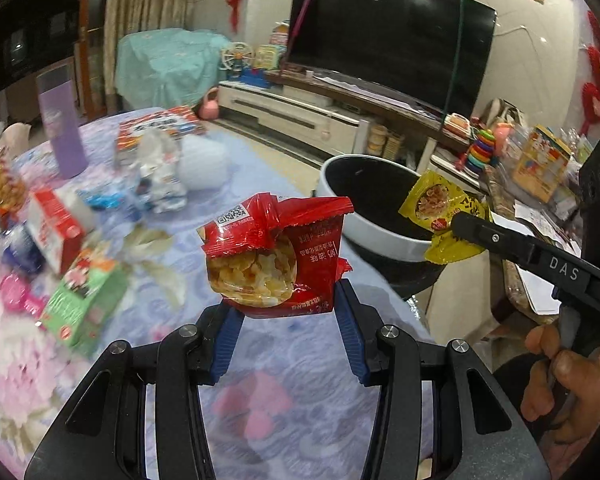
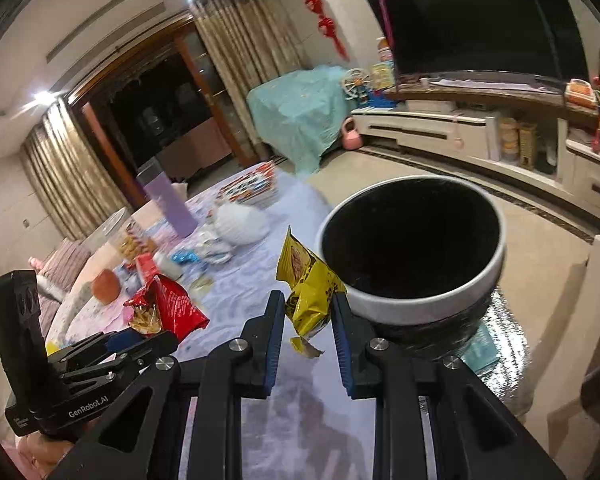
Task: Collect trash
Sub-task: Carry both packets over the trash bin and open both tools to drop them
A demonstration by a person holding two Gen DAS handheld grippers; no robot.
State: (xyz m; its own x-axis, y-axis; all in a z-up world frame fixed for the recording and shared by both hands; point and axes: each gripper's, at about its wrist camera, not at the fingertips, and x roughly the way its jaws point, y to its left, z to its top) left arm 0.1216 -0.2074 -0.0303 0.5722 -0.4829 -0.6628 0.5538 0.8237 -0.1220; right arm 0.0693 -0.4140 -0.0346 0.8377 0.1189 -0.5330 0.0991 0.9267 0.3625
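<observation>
Two grips: left gripper (image 1: 288, 308) jaws half-wide around red snack packet (image 1: 274, 256), right gripper (image 2: 306, 312) jaws narrow on yellow wrapper (image 2: 306, 284).

Dark TV (image 1: 388, 36) on wall w/ teal-draped furniture (image 2: 296, 116), purple tumbler (image 1: 58, 128) on floral tablecloth (image 1: 284, 360).

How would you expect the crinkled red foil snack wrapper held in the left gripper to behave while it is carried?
The red foil snack wrapper looks floppy: its torn top folds over above the left gripper. It is probably light, since the pads hold it up by the lower edge alone. The glossy film may slip, and the crisps showing inside could spill if it is tipped.
</observation>
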